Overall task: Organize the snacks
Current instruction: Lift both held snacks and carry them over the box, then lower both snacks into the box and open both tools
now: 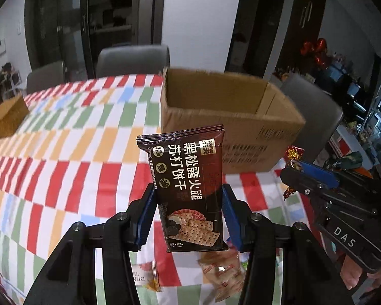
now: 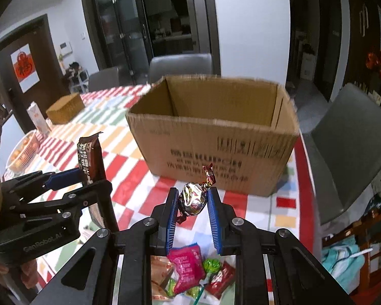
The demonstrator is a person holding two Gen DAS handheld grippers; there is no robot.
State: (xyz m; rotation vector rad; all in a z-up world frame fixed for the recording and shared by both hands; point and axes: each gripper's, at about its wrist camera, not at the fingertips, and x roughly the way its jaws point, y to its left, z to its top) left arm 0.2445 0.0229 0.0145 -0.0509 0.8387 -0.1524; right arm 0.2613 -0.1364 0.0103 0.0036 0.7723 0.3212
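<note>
My left gripper [image 1: 188,190] is shut on a dark brown cracker packet [image 1: 188,178], held upright above the table; both also show in the right wrist view, the gripper [image 2: 86,178] and the packet [image 2: 90,157]. My right gripper [image 2: 192,198] is shut on a foil-wrapped candy [image 2: 193,199] with a red twist; it shows at the right of the left wrist view [image 1: 296,162]. An open cardboard box [image 1: 231,127] [image 2: 216,137] stands just beyond both grippers. Loose snacks [image 2: 190,274] lie on the table below the right gripper.
The table has a checked cloth [image 1: 63,152]. A woven box [image 1: 7,119] [image 2: 66,108] sits at the far left, with a carton [image 2: 38,119] and a fruit bowl [image 2: 22,152]. Grey chairs [image 1: 132,59] [image 2: 348,142] ring the table. Snack packets [image 1: 221,274] lie under the left gripper.
</note>
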